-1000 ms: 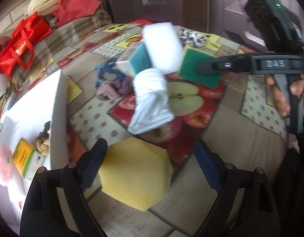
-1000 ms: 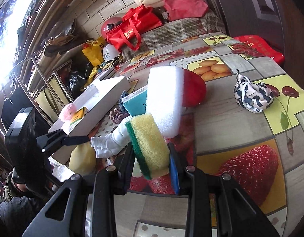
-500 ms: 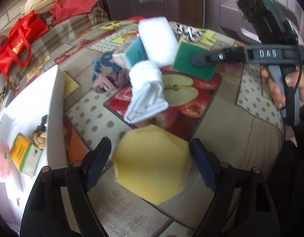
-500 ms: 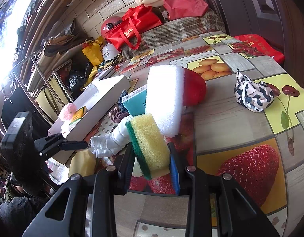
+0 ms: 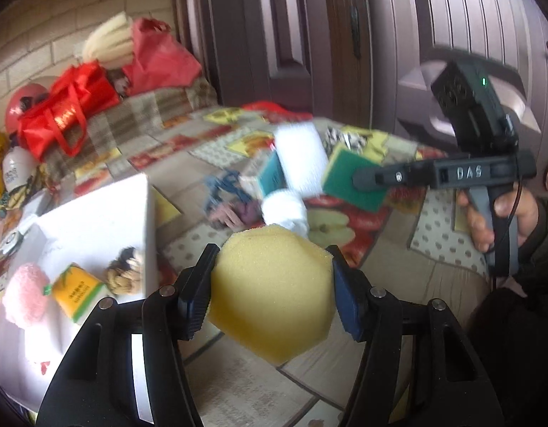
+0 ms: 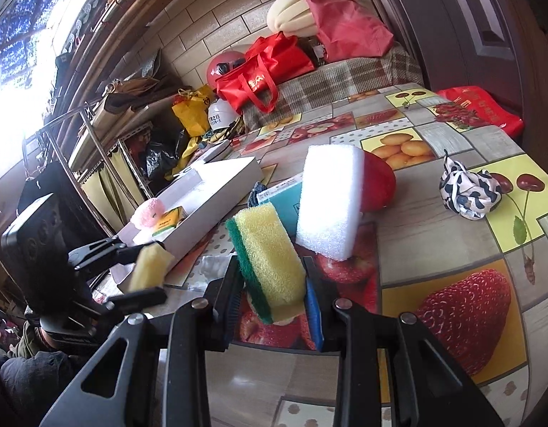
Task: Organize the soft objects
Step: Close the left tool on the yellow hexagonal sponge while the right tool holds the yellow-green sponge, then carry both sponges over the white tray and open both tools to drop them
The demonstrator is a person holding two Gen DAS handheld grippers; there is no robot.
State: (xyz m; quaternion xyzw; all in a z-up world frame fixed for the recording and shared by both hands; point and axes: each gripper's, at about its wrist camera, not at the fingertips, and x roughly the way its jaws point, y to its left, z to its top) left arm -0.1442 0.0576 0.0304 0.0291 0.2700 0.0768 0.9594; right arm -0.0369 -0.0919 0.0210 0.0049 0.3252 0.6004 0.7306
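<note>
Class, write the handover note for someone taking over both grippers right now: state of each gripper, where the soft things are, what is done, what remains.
Left gripper: shut on the yellow hexagonal sponge, lifted off the table.
Right gripper: shut on the green-and-yellow scrub sponge.
White box: already holds a pink puff, a yellow packet and a brown scrunchie.
Still on the tablecloth: white foam block, rolled white cloth, black-and-white scrunchie, blue and pink scrunchies.
Left to do: probably box both held sponges, then the rest.
</note>
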